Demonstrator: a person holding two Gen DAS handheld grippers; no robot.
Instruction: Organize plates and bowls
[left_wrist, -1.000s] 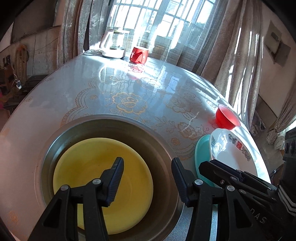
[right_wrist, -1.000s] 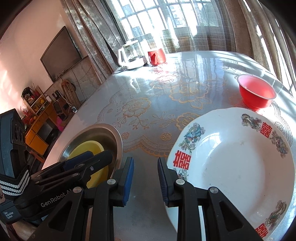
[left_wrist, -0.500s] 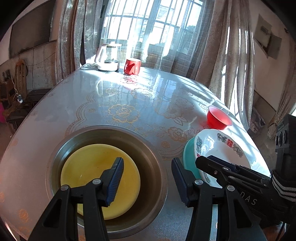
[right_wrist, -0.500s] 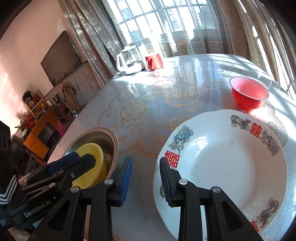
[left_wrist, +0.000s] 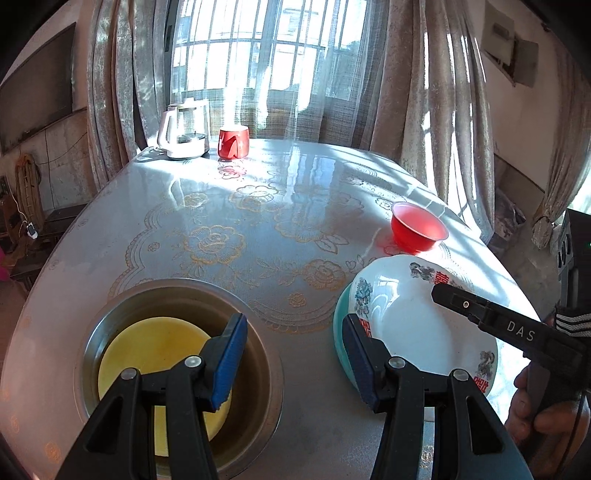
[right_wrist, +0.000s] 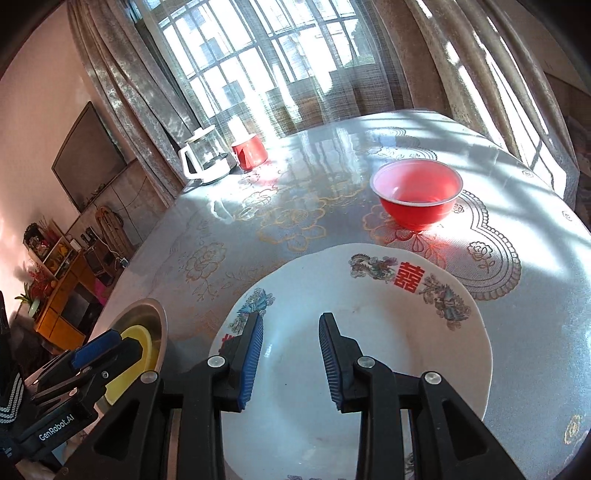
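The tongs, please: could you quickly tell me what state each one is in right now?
Left tongs: open, holding nothing, above the round steel basin.
Right tongs: open, just been opening, nothing between them, over the white patterned ceramic plate.

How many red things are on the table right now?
2. A red bowl sits on the sunlit side beyond the white patterned plate. A red mug stands at the far edge beside the kettle. Nothing else red shows, though the fingers hide some tabletop.
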